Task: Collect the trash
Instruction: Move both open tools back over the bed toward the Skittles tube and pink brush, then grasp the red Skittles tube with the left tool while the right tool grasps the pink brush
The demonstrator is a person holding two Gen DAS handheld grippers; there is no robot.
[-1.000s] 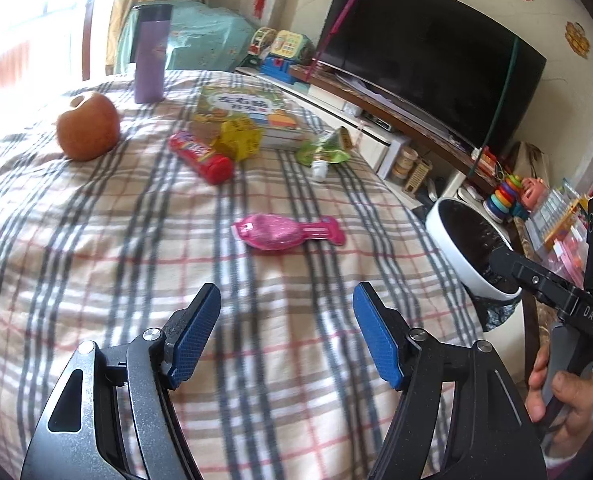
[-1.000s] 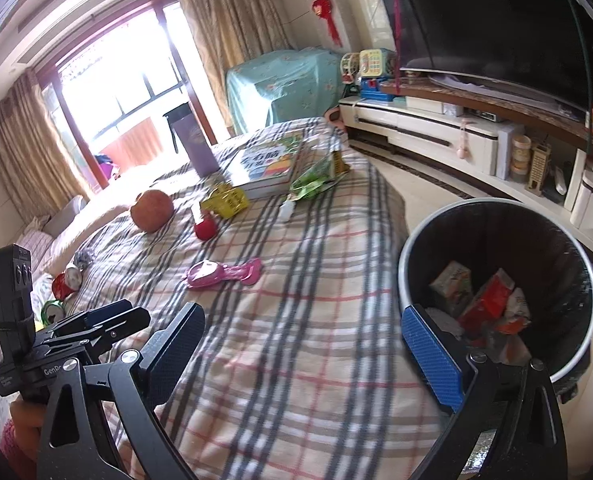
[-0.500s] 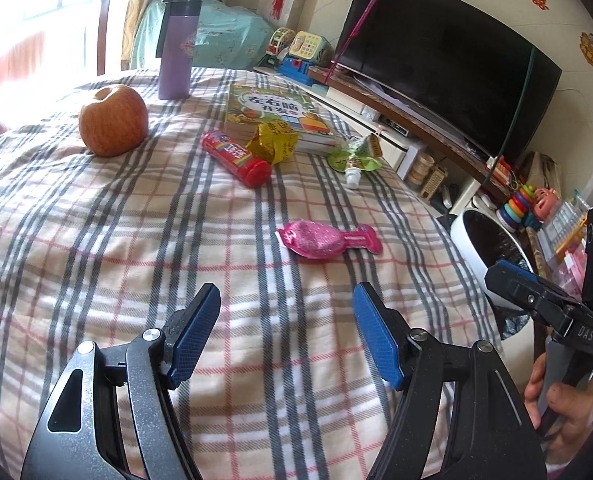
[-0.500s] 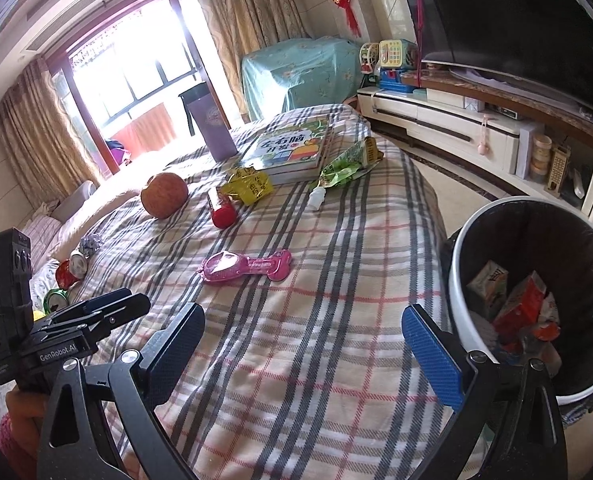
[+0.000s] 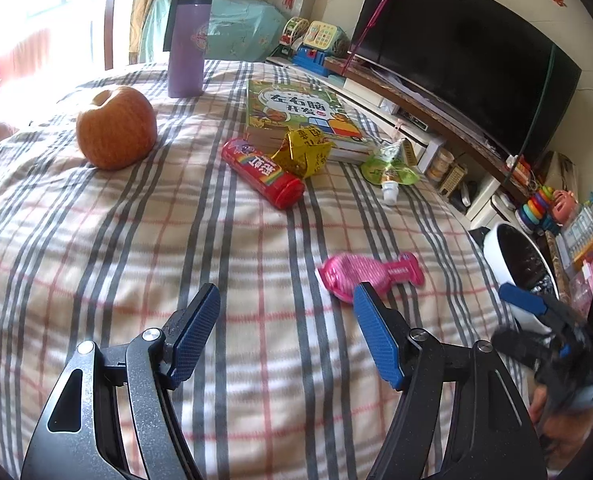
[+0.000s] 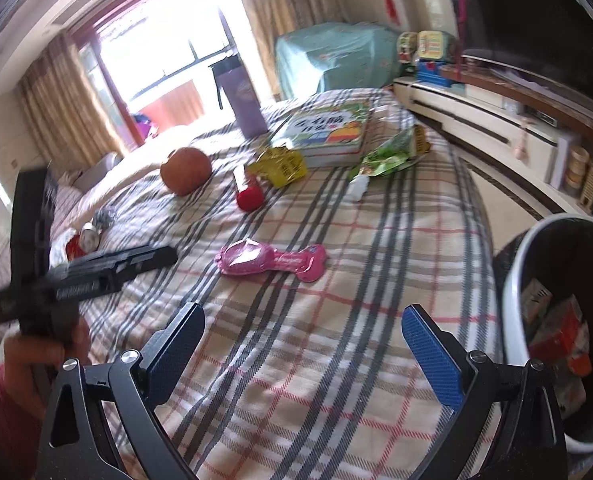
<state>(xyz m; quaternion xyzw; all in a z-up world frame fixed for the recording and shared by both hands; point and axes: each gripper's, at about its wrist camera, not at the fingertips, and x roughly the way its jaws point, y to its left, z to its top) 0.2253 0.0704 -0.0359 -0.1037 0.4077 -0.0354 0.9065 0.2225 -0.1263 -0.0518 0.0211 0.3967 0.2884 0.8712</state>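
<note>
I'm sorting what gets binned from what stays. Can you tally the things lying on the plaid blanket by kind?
Wrappers and pouches: 3 (pink wrapper, yellow wrapper, green pouch)
Red candy tube: 1
Apple: 1
Purple flask: 1
Book: 1
Total: 7

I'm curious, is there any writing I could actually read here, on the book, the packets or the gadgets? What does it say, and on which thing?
"左右脑开发": cover of the children's book.
Red tube: colourful characters, too distorted to read.
Yellow wrapper: dark print, too crumpled to read.
Pink wrapper: small label, too small to read.
Left gripper as seen from the right wrist view: white lettering, blurred.
</note>
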